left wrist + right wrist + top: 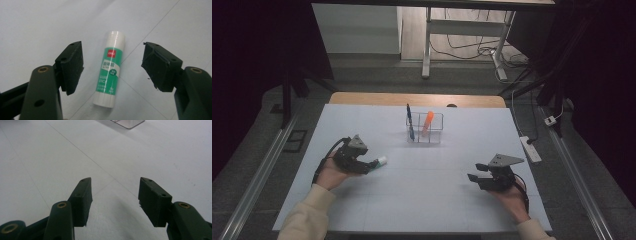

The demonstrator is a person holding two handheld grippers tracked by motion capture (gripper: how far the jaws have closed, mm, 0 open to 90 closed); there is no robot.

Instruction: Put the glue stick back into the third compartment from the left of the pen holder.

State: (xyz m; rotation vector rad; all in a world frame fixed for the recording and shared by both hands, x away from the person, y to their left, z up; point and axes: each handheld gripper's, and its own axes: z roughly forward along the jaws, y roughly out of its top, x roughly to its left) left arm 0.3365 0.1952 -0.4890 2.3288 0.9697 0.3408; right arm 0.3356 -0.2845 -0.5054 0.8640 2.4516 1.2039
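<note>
A white and green glue stick [110, 70] lies flat on the white table, its cap end [382, 161] poking out past my left gripper [371, 165]. In the left gripper view the stick sits between the two black jaws, which stand wide on either side of it without touching; the left gripper [112, 65] is open. My right gripper [476, 172] hovers low over bare table at the right, open, with nothing between its jaws [115, 195].
A clear plastic holder [435, 135] stands at the table's middle back, with a blue pen [409, 121] and an orange marker [427, 122] upright in it. Its corner [128, 123] appears at the top of the right gripper view. The wooden table edge [362, 98] lies behind.
</note>
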